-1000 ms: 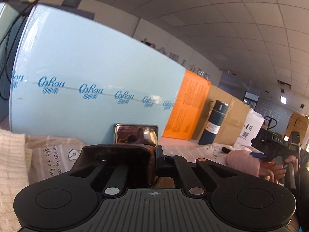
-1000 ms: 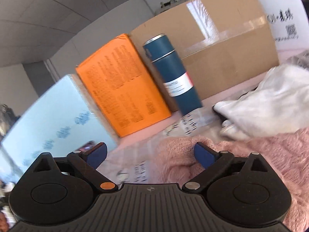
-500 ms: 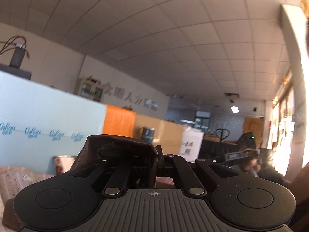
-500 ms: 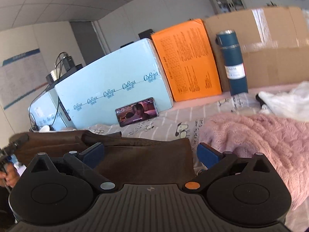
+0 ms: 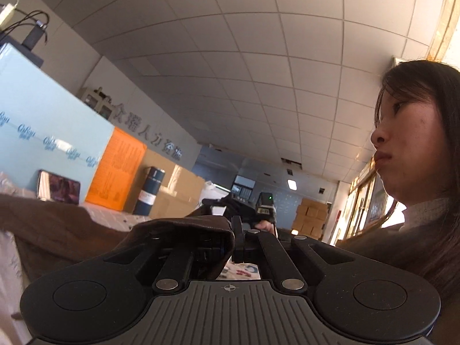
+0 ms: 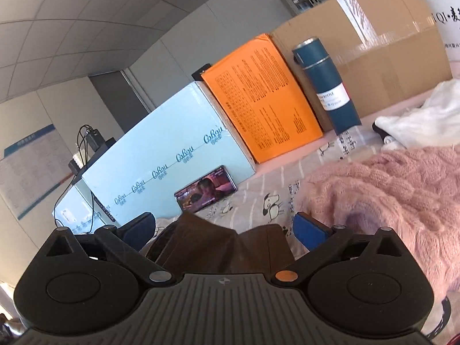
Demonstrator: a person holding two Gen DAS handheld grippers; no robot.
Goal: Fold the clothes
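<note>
While the left gripper (image 5: 234, 238) was closed on a fold of the brown garment (image 5: 57, 230), its cloth was draped over one finger and ran off to the left above the printed sheet (image 6: 273, 189). The right gripper (image 6: 224, 227) stood wide open, blue pads (image 6: 312, 230) apart, with brown cloth lying between them but not pinched. Beside it lay a pink knit sweater (image 6: 388, 189); behind stood a phone (image 6: 205, 192), a light blue board (image 6: 172, 143) and a dark blue bottle (image 6: 327, 86)

Both grippers are black plastic with ribbed bodies, round discs, silver screws; the right gripper (image 6: 225, 225) has blue pads (image 6: 310, 228) and an orange screw
</note>
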